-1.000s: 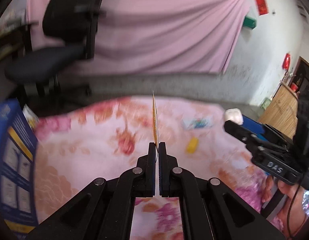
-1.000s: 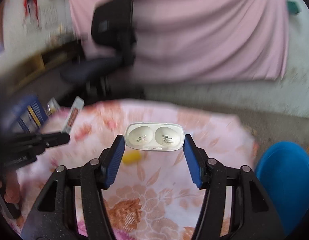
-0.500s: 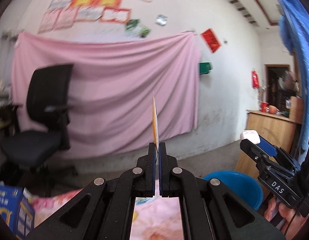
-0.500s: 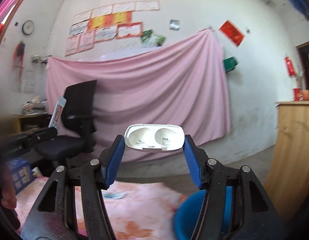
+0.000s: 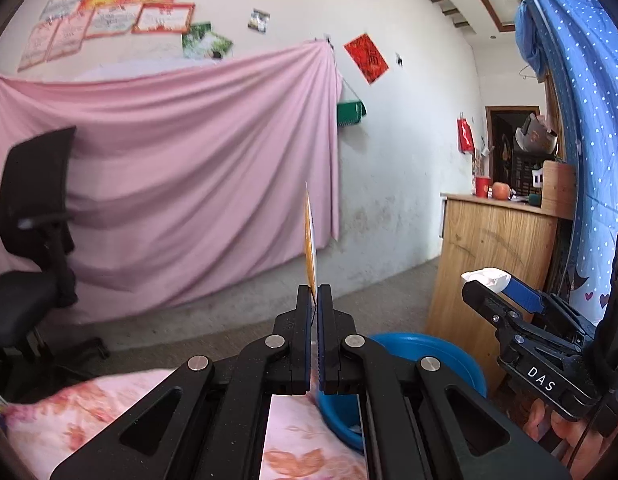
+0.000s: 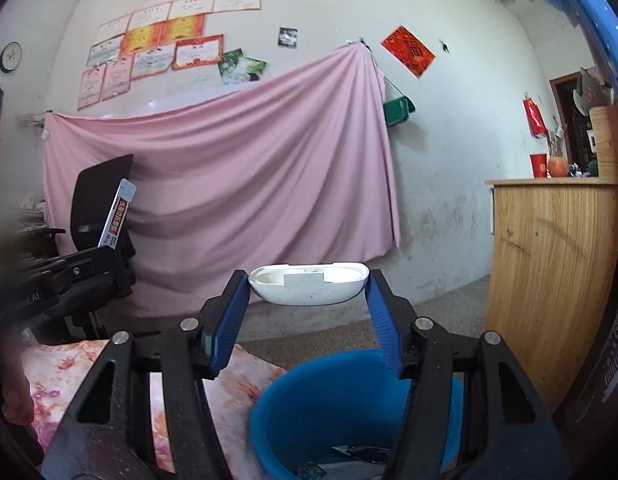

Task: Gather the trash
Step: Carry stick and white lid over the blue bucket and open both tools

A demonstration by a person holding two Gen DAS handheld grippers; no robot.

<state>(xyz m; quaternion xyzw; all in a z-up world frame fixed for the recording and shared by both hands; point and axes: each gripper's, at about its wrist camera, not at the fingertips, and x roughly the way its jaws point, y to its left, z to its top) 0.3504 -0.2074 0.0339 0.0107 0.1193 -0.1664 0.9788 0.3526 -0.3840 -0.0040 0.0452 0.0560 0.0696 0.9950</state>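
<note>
While both tools clamp trash, a pink sheet [image 6: 229, 184] drapes the wall [image 6: 449, 120].

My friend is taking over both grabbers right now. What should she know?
Left gripper: shut on a thin sachet that stands upright.
Right gripper: shut on a white plastic tray, held level between its blue pads.
The blue bin sits on the floor by the flowered cloth, below the right gripper. It already holds a few wrappers.
Done: both pieces are picked up and carried toward the bin.
Left: drop the tray in, most likely first, then bring the sachet over the bin and let go. These views don't show whether more trash waits on the cloth.
</note>
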